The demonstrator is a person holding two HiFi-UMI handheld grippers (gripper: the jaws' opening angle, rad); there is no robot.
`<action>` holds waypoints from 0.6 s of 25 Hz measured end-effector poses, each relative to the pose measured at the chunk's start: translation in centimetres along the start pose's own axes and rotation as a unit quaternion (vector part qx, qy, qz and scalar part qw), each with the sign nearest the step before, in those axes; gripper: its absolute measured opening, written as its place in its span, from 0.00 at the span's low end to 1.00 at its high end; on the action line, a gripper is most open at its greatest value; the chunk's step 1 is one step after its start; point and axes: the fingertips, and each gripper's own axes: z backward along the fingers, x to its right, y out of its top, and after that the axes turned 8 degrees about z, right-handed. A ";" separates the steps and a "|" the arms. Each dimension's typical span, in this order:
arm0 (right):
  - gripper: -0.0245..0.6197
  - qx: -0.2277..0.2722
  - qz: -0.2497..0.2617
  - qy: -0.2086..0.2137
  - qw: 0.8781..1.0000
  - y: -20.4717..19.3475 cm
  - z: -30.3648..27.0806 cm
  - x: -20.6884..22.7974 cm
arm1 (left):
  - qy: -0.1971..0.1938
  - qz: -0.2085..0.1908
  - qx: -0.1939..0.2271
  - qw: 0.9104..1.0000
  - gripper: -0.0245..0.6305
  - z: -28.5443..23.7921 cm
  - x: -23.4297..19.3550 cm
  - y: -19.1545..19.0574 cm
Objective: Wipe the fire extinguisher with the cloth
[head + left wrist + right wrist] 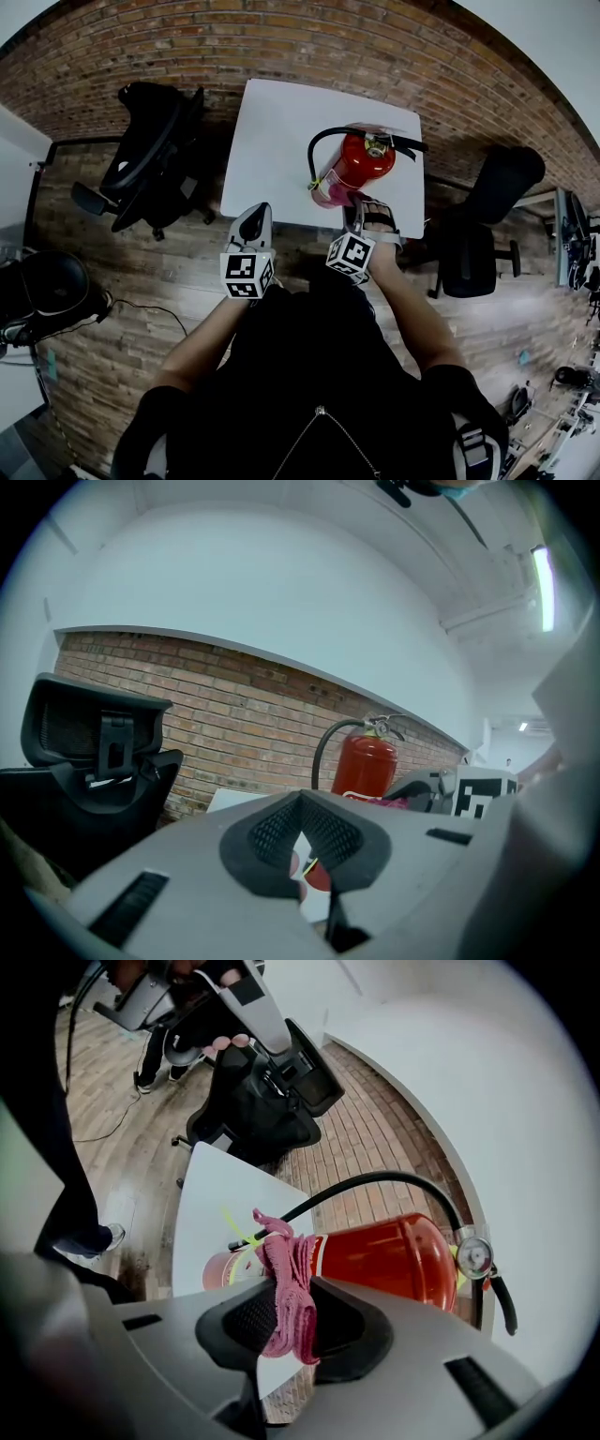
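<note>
Right gripper (287,1324), nearest the lens, is clamped on a pink cloth (284,1274), which sits at the lower body of the red fire extinguisher (358,161); the extinguisher stands upright by the near right corner of the white table (272,141). Left gripper (253,220) hangs over the near edge, jaws drawn together on nothing, further from the cylinder. Assessment: the cylinder lies directly ahead of the cloth, long axis vertical, so the right hand is placed to stroke along it
</note>
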 end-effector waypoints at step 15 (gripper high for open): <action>0.20 0.003 0.019 -0.042 0.999 -0.1 2.6 3.8 | 0.007 0.002 0.005 1.000 0.08 0.4 1.7 -0.6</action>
